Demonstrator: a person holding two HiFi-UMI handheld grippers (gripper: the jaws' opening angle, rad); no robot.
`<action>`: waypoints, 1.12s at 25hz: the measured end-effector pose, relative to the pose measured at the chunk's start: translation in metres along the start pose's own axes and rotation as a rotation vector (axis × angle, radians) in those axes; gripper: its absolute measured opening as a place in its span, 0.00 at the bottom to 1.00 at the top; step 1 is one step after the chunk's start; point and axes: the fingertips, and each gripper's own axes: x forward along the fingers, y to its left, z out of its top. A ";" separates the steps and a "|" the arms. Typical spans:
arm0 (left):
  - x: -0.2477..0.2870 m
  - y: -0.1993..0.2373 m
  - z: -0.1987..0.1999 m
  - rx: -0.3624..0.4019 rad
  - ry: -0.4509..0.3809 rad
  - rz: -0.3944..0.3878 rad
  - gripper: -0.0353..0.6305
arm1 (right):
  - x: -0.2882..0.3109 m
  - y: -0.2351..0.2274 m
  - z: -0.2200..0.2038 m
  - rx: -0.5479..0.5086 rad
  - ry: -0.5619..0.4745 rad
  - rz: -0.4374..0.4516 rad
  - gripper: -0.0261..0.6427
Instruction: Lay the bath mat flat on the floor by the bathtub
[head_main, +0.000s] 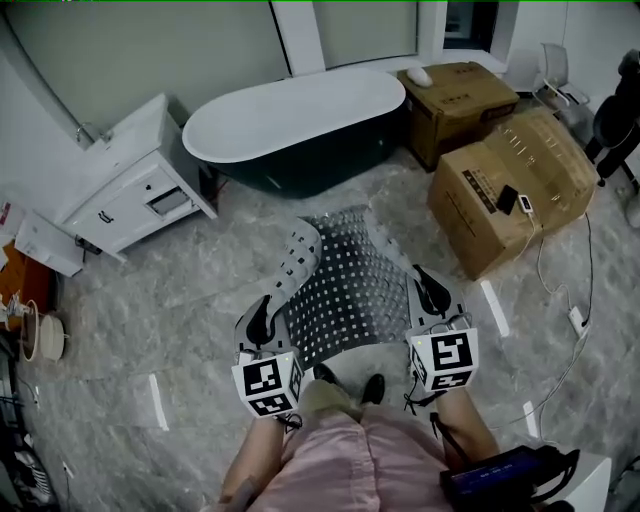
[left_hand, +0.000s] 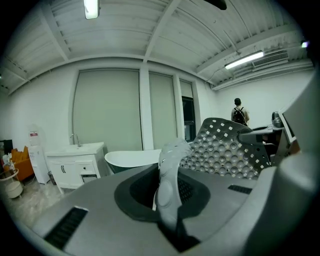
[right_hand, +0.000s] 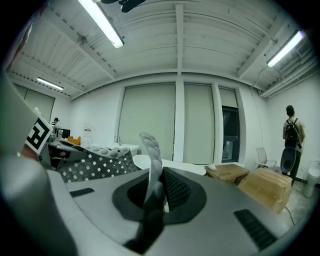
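Left gripper pinches one edge of the bath mat, and right gripper clamps the opposite edge. The mat is stretched between them above the floor, near the bathtub.

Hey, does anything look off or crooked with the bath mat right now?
Yes. The bath mat isn't flat yet: its left edge is curled over, pale side showing, while the left tool and right tool each pinch a near corner. Nothing looks spilled or damaged.
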 end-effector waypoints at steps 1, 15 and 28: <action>0.001 -0.006 -0.001 0.000 0.009 0.002 0.12 | 0.000 -0.006 -0.003 0.007 0.007 0.005 0.08; 0.071 0.020 -0.001 -0.033 0.030 0.023 0.12 | 0.071 -0.023 -0.011 0.020 0.044 0.029 0.08; 0.177 0.075 0.024 -0.014 0.040 -0.012 0.12 | 0.196 -0.022 0.013 0.006 0.063 0.033 0.08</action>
